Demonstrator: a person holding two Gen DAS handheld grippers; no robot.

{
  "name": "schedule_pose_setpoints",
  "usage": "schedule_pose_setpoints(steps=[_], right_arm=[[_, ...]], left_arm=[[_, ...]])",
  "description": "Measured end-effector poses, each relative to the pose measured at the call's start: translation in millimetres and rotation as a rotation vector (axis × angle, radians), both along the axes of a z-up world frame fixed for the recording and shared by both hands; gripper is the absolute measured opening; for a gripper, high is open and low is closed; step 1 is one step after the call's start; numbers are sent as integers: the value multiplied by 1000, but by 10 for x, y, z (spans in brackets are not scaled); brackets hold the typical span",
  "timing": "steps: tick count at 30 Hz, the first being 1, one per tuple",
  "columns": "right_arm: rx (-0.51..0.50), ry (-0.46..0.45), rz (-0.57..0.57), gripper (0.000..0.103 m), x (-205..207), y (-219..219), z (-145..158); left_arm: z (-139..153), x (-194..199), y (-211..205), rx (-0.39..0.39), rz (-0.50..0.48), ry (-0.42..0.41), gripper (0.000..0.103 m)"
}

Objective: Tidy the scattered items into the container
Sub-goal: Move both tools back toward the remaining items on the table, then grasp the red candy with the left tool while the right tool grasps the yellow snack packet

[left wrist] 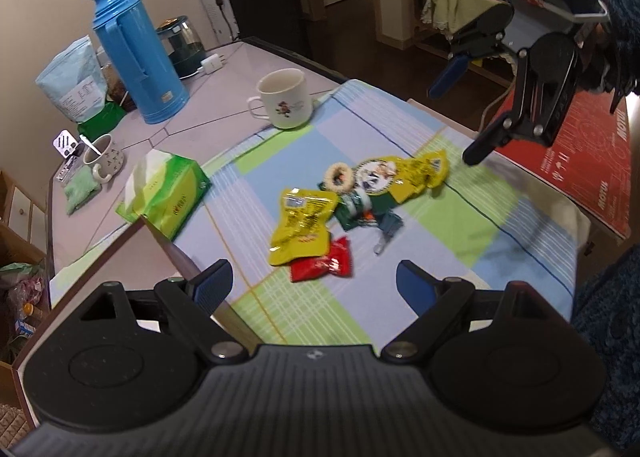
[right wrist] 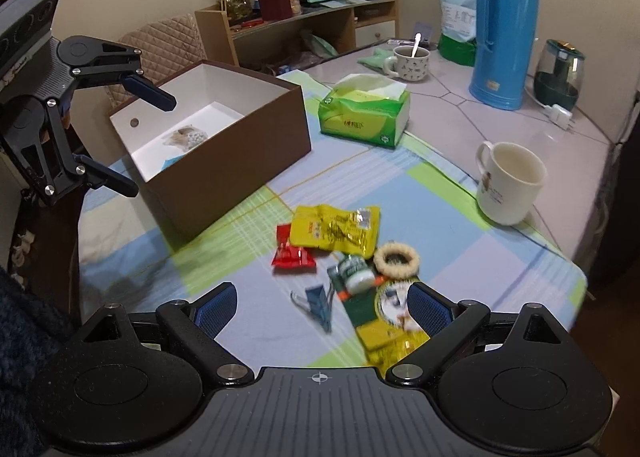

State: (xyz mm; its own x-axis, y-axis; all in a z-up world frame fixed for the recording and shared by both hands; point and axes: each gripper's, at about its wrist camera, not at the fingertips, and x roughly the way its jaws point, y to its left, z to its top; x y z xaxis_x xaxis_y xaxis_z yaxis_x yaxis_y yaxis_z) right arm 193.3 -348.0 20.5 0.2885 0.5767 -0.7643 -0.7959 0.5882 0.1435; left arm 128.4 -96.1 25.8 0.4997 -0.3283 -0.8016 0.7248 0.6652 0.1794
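Right wrist view showed the right gripper [right wrist: 320,311] spread wide and empty, hovering low over the heap of scattered items on the checked cloth [right wrist: 460,257]; the binder clip [right wrist: 316,303] lay between its fingers, a green-and-yellow packet [right wrist: 380,321] just at three o'clock of that, the red sachet [right wrist: 290,251] and yellow snack bag [right wrist: 334,233] towards twelve. The left gripper [right wrist: 128,141], also spread and holding nothing, hung at ten o'clock beside the brown box [right wrist: 240,161] (a small bag already lay inside). The pieces overlapped, so a closing pinch would likely catch two things, or nudge the fuzzy ring [right wrist: 397,259] and the small bottle [right wrist: 354,273] aside; the slippery foil might slide out on the lift; the white mug [right wrist: 510,185] stood clear at two o'clock.
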Motion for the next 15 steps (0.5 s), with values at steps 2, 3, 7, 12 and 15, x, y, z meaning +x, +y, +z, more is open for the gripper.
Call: schedule_pose_setpoints(steps=[2, 3, 7, 12, 15], right_arm=[[11, 20, 2, 95, 156, 97, -77], [15, 35, 2, 94, 242, 151, -127], [6, 79, 7, 94, 574, 382, -361], [-19, 131, 18, 94, 944, 622, -679], [-34, 159, 29, 85, 1130, 733, -859]], left_arm=[[-10, 100, 27, -2, 13, 3, 87], [-15, 152, 41, -6, 19, 8, 87], [-70, 341, 102, -15, 37, 24, 87], [-133, 583, 201, -27, 57, 41, 87], [-169, 729, 276, -32, 76, 51, 87]])
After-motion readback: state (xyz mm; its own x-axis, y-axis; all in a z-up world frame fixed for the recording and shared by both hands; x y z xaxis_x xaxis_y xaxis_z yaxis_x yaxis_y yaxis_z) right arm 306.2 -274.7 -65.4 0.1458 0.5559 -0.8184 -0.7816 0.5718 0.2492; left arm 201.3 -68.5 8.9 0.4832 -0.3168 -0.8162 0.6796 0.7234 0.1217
